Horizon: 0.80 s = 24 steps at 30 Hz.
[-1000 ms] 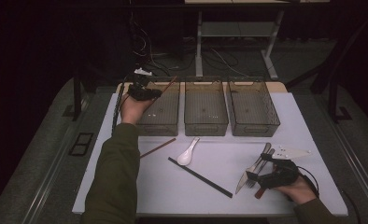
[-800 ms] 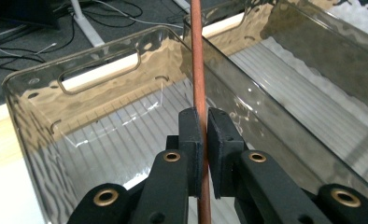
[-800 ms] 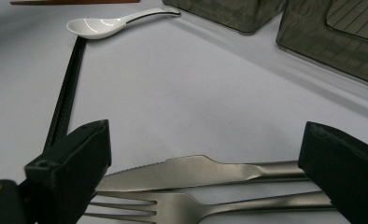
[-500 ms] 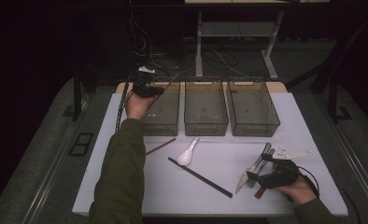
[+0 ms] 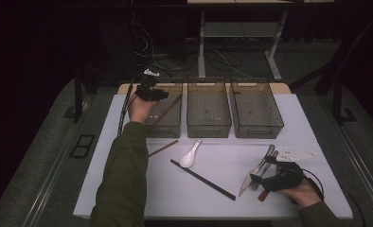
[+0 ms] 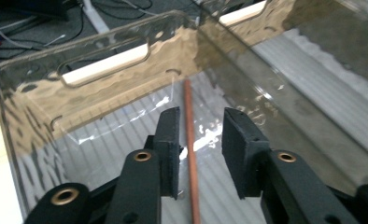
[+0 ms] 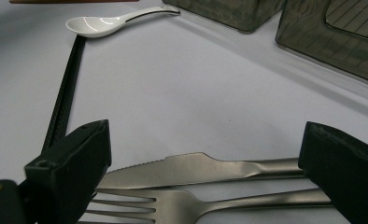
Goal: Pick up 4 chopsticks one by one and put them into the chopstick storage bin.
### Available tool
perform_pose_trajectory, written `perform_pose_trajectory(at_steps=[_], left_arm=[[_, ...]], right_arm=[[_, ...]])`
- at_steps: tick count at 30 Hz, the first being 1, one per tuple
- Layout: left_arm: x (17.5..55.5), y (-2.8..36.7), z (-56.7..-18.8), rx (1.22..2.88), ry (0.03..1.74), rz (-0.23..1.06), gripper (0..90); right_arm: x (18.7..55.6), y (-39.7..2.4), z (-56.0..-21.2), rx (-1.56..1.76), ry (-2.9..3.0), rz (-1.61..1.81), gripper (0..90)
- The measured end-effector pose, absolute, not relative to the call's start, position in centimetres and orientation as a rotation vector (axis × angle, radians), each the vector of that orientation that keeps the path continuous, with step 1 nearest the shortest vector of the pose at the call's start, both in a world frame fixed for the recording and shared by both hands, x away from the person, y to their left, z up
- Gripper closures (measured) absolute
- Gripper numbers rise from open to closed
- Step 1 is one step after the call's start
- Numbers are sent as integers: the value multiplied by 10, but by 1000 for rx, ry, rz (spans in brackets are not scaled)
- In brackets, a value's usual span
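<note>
Jaws of my left gripper have just been opening, spread slightly around brown chopstick inside leftmost bin, pads not pressing. I'm keeping right gripper wide apart over knife and fork lying on surface. I'm seeing no readable writing.

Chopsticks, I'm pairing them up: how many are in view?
3: a brown chopstick in the left bin, a second brown chopstick on the table in front of it, a black chopstick mid-table.
</note>
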<state>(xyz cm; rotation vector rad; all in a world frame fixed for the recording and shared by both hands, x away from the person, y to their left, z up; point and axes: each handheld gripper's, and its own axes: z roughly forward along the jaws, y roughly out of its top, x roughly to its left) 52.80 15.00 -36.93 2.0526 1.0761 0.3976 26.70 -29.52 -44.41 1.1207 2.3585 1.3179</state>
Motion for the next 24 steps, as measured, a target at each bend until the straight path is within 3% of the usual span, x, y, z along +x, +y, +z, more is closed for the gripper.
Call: perform_pose_trajectory(at_steps=[24], left_arm=[[451, 167, -356, 2033, 902, 307, 442]], right_arm=[[266, -295, -444, 1116, 2357, 1324, 25]])
